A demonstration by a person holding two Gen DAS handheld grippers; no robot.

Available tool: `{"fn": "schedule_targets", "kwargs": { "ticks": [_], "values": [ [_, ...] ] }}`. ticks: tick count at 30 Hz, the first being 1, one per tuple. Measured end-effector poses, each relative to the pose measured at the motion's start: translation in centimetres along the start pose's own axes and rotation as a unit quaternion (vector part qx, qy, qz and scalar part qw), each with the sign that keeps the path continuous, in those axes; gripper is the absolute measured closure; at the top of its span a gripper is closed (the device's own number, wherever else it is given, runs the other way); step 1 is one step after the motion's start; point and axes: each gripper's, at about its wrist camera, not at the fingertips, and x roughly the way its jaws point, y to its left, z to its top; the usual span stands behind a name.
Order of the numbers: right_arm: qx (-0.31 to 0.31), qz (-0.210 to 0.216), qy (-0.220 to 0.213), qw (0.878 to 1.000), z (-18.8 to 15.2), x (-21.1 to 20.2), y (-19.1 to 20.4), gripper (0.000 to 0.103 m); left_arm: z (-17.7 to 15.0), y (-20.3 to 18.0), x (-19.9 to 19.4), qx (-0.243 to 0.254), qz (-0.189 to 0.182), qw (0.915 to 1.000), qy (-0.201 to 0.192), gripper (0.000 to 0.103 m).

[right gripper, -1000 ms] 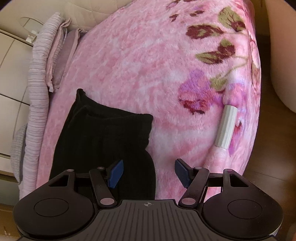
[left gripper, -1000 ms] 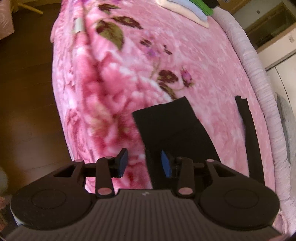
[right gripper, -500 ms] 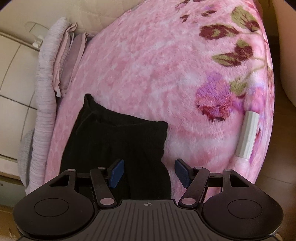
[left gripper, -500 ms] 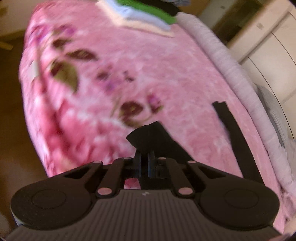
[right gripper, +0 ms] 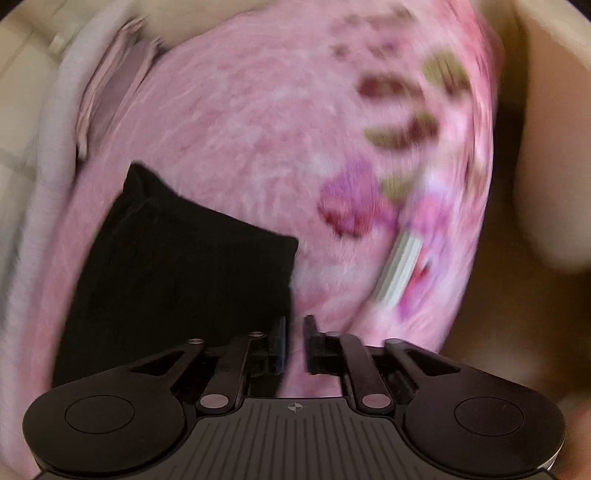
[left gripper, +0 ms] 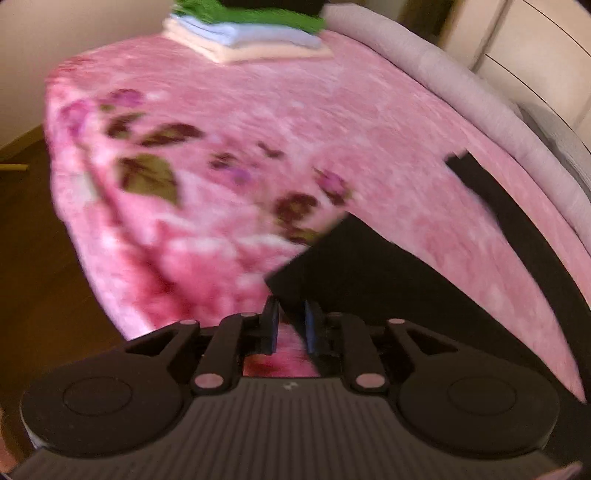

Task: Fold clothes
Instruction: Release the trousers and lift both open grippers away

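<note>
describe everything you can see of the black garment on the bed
The black garment is dark, soft-looking cloth, mostly flat on the pink floral blanket near its front edge. The right wrist view shows a ribbed band with a corner poking up at the far left. In the left wrist view one corner rises off the blanket between the left gripper fingers, whose jaws are opening. Its edge sits at the right gripper, whose jaws are closing. Blur hides finer detail.

black garment (left gripper: 388,280) on pink floral blanket (left gripper: 280,122); green, pale blue, cream folded stack (left gripper: 247,33).
</note>
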Motion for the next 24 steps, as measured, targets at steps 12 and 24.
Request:
{"fn": "schedule_targets", "kwargs": {
  "ticks": [12,24],
  "values": [
    [-0.258,0.001,-0.036,0.965,-5.2,2.6,5.3,0.075,-4.8,-8.0,0.8,0.065,-0.019,0.9969,0.039,0.078],
    [-0.228,0.031,0.086,0.969,-7.9,-5.5,3.1,0.075,-11.0,-9.7,-12.3,0.159,0.043,0.9785,0.124,0.078]
  ]
}}
